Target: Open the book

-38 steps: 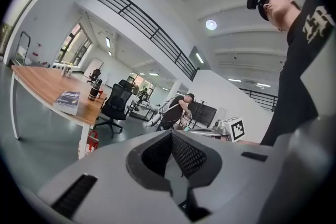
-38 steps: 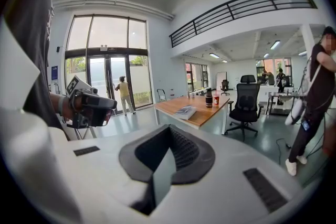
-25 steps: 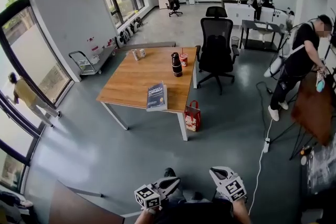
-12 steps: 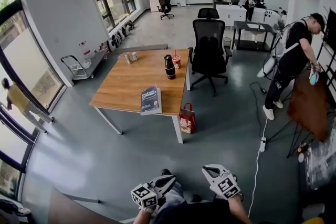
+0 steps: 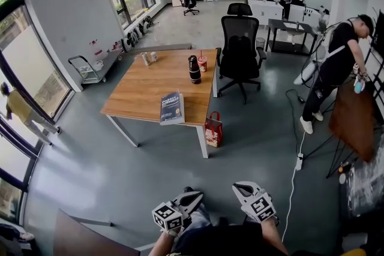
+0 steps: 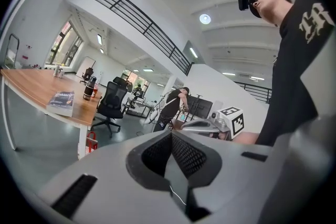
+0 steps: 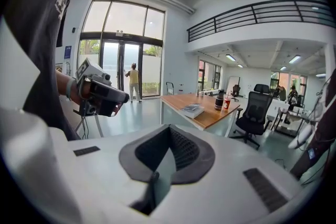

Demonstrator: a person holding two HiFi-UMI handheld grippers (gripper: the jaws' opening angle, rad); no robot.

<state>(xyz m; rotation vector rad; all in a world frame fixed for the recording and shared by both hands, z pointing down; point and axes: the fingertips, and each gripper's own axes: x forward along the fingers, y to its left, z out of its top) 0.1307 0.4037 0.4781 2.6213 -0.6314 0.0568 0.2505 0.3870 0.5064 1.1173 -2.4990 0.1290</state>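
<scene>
Closer now, the unopened book lies well ahead of my jaws. Left gripper and right gripper are both pressed together, empty.

One surface, one book, one dark bottle, one red cup, two small cans, one red bag, three black chairs; two tools: left tool, right tool.

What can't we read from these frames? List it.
- Cover text of the book: too small in the head view, smaller still in both gripper views.
- Contents of the red bag by the table leg: hidden by its own sides, head view.
- The small items at the table's far end: too small to identify, head view.
</scene>
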